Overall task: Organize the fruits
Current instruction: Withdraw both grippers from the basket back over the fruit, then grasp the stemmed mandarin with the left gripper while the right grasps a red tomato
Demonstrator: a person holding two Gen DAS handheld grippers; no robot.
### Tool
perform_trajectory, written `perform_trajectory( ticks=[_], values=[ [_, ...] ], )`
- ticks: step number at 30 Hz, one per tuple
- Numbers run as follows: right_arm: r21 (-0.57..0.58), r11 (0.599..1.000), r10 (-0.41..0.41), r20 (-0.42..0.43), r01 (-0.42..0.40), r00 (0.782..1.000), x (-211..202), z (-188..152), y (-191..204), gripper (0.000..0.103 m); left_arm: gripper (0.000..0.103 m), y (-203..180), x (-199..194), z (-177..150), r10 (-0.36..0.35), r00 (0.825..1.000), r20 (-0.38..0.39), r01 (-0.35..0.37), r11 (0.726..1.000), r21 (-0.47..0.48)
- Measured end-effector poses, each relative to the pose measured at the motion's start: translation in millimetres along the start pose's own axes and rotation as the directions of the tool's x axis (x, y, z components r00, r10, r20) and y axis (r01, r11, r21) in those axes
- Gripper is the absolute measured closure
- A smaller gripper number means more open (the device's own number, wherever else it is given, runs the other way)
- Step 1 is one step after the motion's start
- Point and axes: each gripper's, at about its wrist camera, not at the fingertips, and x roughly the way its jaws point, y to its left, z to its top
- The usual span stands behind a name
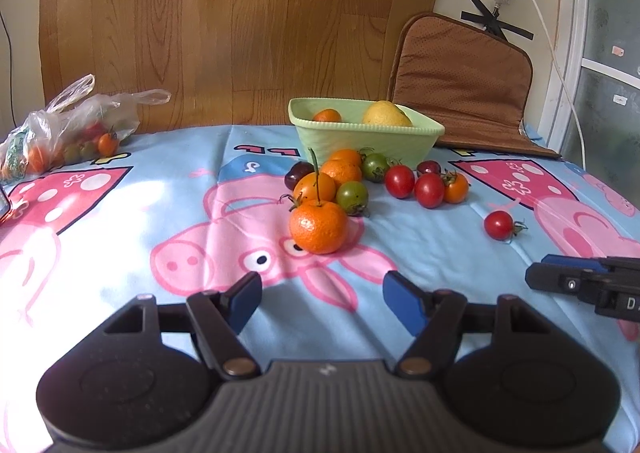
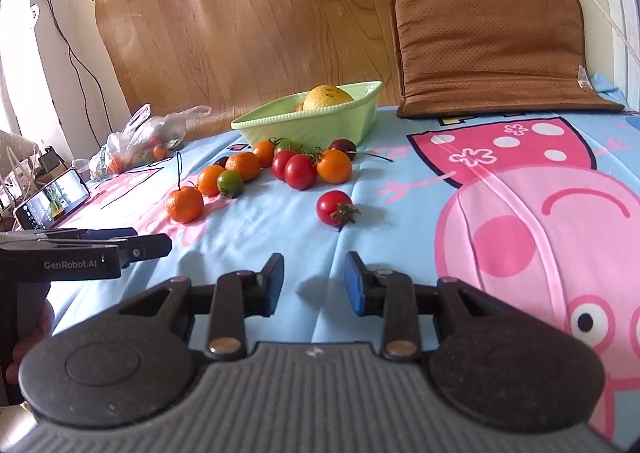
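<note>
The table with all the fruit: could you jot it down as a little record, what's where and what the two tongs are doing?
bowl: green bowl at the back, holding a yellow citrus and a small orange fruit
loose fruit: cluster in front of the bowl; mandarin nearest
stray: lone red tomato, apart from the cluster
left tongs: open, empty
right tongs: open, empty

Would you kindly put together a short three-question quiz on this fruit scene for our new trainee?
1. True or false: the green bowl already holds fruit.
2. Which fruit lies nearest ahead of the right gripper?
A. lone red tomato
B. yellow citrus
3. Fill in: the left gripper has its jaws ____.

Key: 1 true; 2 A; 3 open.
</note>
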Motion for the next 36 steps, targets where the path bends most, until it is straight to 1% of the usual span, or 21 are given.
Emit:
perform_trajectory(
  ticks=[4, 9, 15, 17, 19, 21, 24, 26, 28, 30, 31, 33, 34, 35, 36],
  values=[
    [0.004, 1.000, -0.001, 0.003, 0.001, 1.000, -0.9, -0.1, -1.7, 0.067, 0.035, 0.2, -0.8, 0.1, 0.005, 1.000, 0.005, -0.005, 1.000, 0.005],
    [-0.006, 1.000, -0.005, -0.001, 0.005, 1.000, -0.2, 0.5, -1.1, 0.067, 0.034, 4.1, 2.4, 1.8, -0.009, 1.000, -0.011, 0.009, 1.000, -0.008],
    [-0.009, 1.000, -0.009, -0.001, 0.009, 1.000, 0.1, 0.6, -0.6, 0.067, 0.032, 8.1, -7.7, -0.3, -0.032, 0.999, 0.043, 0.033, 0.999, -0.022],
    [-0.012, 1.000, -0.010, -0.003, 0.010, 1.000, 1.0, 1.3, -0.7, 0.067, 0.031, 11.1, -7.6, 2.0, -0.043, 0.998, 0.041, 0.045, 0.998, -0.038],
    [-0.014, 1.000, -0.011, -0.007, 0.011, 1.000, 1.9, 2.8, -1.0, 0.067, 0.030, 16.7, -4.1, 8.2, -0.063, 0.998, 0.030, 0.065, 0.996, -0.067],
    [-0.021, 1.000, -0.011, -0.014, 0.011, 1.000, 5.4, 6.4, -1.4, 0.067, 0.030, 20.2, 0.3, 17.2, -0.074, 0.996, 0.040, 0.077, 0.994, -0.076],
    [-0.057, 0.998, -0.040, -0.016, 0.039, 0.999, 15.7, 14.3, -0.4, 0.067, 0.029, 20.0, 11.4, 32.6, -0.046, 0.998, 0.042, 0.048, 0.997, -0.060],
    [-0.049, 0.998, -0.043, -0.018, 0.042, 0.999, 22.3, 21.7, -4.0, 0.067, 0.029, 17.2, 21.0, 39.5, -0.038, 0.999, 0.033, 0.040, 0.998, -0.040],
    [-0.062, 0.997, -0.051, -0.016, 0.050, 0.999, 28.8, 28.6, -6.3, 0.067, 0.029, 12.0, 31.6, 42.1, -0.025, 1.000, 0.009, 0.025, 1.000, -0.014],
    [-0.088, 0.994, -0.060, -0.023, 0.058, 0.998, 36.2, 33.5, -6.7, 0.067, 0.029, 8.9, 40.7, 42.4, -0.032, 0.999, -0.012, 0.032, 0.999, -0.004],
    [-0.094, 0.994, -0.059, -0.031, 0.056, 0.998, 40.5, 35.6, -7.3, 0.065, 0.030, 6.8, 43.8, 41.9, -0.039, 0.999, -0.019, 0.039, 0.999, -0.003],
    [-0.095, 0.994, -0.054, -0.038, 0.050, 0.998, 47.5, 38.3, -7.7, 0.057, 0.032, 4.1, 50.2, 40.2, -0.039, 0.999, -0.032, 0.039, 0.999, 0.003],
    [-0.099, 0.994, -0.050, -0.044, 0.045, 0.998, 50.6, 38.6, -6.9, 0.057, 0.046, 2.5, 53.4, 38.6, -0.037, 0.998, -0.041, 0.037, 0.999, 0.008],
    [-0.102, 0.994, -0.040, -0.055, 0.035, 0.998, 53.5, 37.9, -5.3, 0.059, 0.063, 2.1, 56.7, 36.6, -0.031, 0.998, -0.055, 0.032, 0.999, 0.016],
    [-0.114, 0.993, -0.034, -0.051, 0.028, 0.998, 54.0, 36.4, -2.9, 0.065, 0.064, 1.1, 55.4, 35.5, -0.022, 0.999, -0.045, 0.023, 0.999, 0.027]
  ],
)
